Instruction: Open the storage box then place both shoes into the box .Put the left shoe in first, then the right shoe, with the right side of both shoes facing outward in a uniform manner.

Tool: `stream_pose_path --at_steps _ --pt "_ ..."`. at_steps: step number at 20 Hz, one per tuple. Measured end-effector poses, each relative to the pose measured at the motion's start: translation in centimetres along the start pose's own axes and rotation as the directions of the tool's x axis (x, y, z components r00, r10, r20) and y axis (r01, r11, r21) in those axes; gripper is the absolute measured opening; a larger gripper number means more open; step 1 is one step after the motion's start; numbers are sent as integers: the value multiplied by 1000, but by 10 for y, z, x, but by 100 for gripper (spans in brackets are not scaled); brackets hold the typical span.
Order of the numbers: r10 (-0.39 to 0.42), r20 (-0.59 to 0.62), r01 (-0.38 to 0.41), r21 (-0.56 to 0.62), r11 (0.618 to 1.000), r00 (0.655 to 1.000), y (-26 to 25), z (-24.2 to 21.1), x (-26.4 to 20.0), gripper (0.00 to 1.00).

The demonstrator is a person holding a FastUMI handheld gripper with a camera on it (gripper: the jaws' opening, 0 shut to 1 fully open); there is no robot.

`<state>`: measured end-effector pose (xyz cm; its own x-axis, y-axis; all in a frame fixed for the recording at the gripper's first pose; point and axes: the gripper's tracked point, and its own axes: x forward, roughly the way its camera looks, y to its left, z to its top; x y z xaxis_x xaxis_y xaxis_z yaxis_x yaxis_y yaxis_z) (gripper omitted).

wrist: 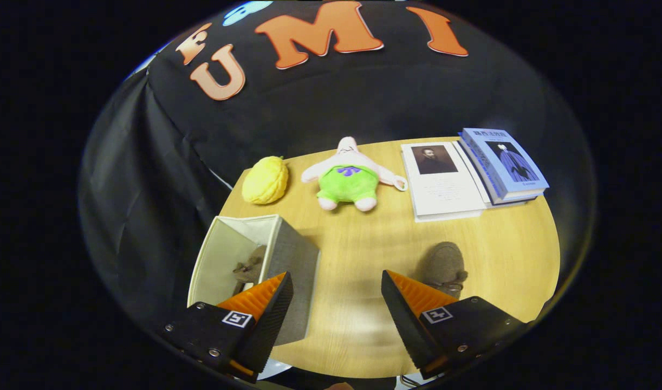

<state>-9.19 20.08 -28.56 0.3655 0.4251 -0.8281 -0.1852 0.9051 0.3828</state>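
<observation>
Box [287,254] is already open and sits on the bench [363,238], top facing up. One shoe [250,268] is already lying inside it, low against the wall — presumably the left one, though I can't confirm which foot from here. The second shoe [442,265] is out on the bench, well to the right of the box, just beyond the right finger.

Gripper [336,295] hangs above the bare bench right of the box, fingers spread wide, nothing between them. The left finger overlaps the box's near corner in view; can't tell if it touches.

Handling guess for the loose shoe: looks like a soft, fuzzy slipper-type shoe — light, upper will squash under the fingers, not fragile, fabric should give decent friction. Soft upper means a pinch on the toe cap may just fold it. I'd take it across the collar or heel rim, where the sole edge adds some stiffness, and close firmly enough that it doesn't swing.

The box looks like fabric-covered board — light, likely to slide or tip if nudged, so lower the shoe in without dragging on the wall.

Beyond the box: a yellow plush [265,180], a pink-and-green plush toy [348,176] and books [472,173] right of that, all well clear of the path.
</observation>
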Motion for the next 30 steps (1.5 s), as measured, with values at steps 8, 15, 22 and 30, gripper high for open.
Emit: stream_pose_path --at_steps 8,15,22,30 --pt "-141 -44 139 -31 990 989 -94 -50 10 98" --pt "-235 -66 227 -106 968 970 -138 -78 16 98" --pt "-233 -109 224 -83 971 966 -163 -111 54 88" --pt "-276 -87 280 49 959 957 -173 -94 79 40"
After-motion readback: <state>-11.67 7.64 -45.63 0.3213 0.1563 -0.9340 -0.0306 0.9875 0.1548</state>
